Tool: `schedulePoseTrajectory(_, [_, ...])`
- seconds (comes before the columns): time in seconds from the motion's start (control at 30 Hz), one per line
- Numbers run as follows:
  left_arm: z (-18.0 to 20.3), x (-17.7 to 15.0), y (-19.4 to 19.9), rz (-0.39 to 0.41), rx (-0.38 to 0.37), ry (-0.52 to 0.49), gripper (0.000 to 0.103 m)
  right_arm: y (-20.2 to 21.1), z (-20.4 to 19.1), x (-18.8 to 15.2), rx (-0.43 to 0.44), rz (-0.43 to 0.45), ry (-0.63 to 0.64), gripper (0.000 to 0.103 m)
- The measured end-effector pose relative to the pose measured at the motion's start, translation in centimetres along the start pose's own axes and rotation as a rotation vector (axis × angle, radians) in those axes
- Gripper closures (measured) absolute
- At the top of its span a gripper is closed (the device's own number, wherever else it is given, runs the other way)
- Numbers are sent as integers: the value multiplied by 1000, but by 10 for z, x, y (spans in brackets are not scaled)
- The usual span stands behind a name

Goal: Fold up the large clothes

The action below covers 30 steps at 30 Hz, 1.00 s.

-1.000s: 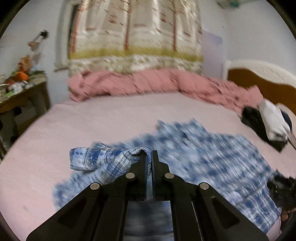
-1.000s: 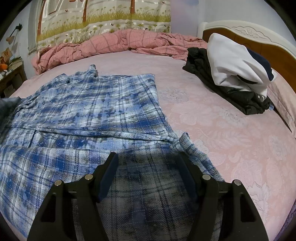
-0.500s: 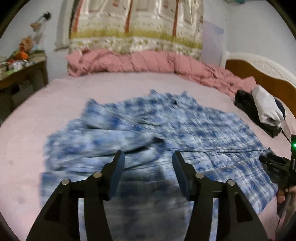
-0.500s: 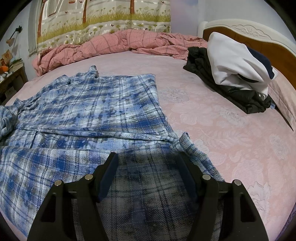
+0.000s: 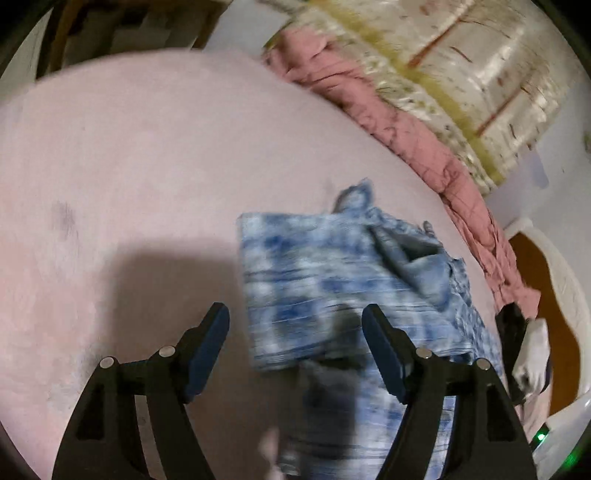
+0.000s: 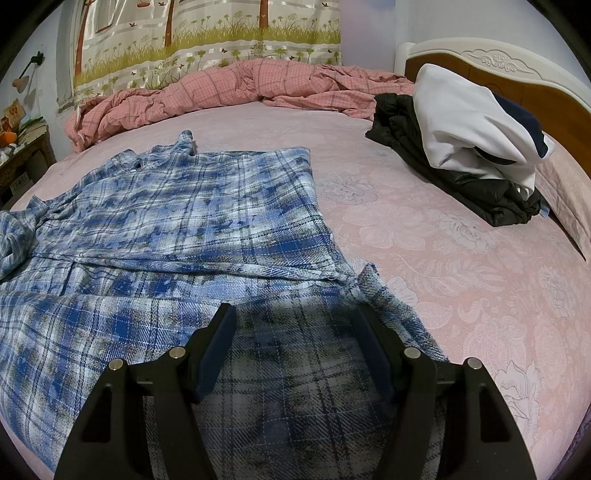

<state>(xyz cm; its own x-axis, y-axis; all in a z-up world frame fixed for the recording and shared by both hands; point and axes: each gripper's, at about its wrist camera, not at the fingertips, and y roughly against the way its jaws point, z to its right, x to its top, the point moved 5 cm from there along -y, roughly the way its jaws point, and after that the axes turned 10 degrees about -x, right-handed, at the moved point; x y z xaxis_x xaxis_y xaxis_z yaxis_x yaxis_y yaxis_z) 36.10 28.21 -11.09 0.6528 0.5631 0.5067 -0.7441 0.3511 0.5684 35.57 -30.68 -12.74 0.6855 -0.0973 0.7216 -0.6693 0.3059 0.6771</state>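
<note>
A blue and white plaid shirt [image 6: 177, 236] lies spread on the pink bed [image 6: 443, 251], with its collar toward the far side. In the left wrist view the picture is tilted and blurred, and a folded part of the shirt [image 5: 332, 280] lies ahead of the fingers. My left gripper [image 5: 295, 332] hovers over the shirt's near edge, its jaws still opening, and the cloth is not pinched. My right gripper [image 6: 295, 332] stands open above the shirt's lower part, gripping nothing.
A rumpled pink checked quilt [image 6: 229, 88] lies along the far side under a patterned curtain [image 6: 207, 33]. A black garment with a white and navy one on top [image 6: 465, 144] sits by the wooden headboard [image 6: 517, 85]. A cluttered side table [image 6: 22, 147] stands at left.
My left gripper let go of the sleeve it held, opened wide, then swung down with a roll to the shirt's edge. The right gripper stayed where it was.
</note>
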Motion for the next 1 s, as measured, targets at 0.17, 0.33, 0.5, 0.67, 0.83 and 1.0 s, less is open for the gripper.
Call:
schedulePoseTrajectory(0.17, [-6, -6, 2, 51, -74, 15, 33, 0, 0, 0, -1, 0, 0, 35])
schedulePoseTrajectory(0.33, [12, -16, -11, -36, -101, -75, 85, 0, 0, 0, 0, 1, 0, 35])
schedulePoseTrajectory(0.5, [33, -8, 16, 119, -111, -108, 96, 0, 0, 0, 0, 1, 0, 35])
schedulePoseTrajectory(0.67, [119, 2, 43, 194, -127, -337, 96, 1, 0, -1, 2, 1, -2, 35])
schedulePoseTrajectory(0.83, [219, -13, 49, 189, -271, -507, 96, 1, 0, -1, 3, 1, -2, 35])
schedulePoseTrajectory(1.0, [301, -70, 22, 140, -466, -591, 95, 1, 0, -1, 11, 2, -9, 35])
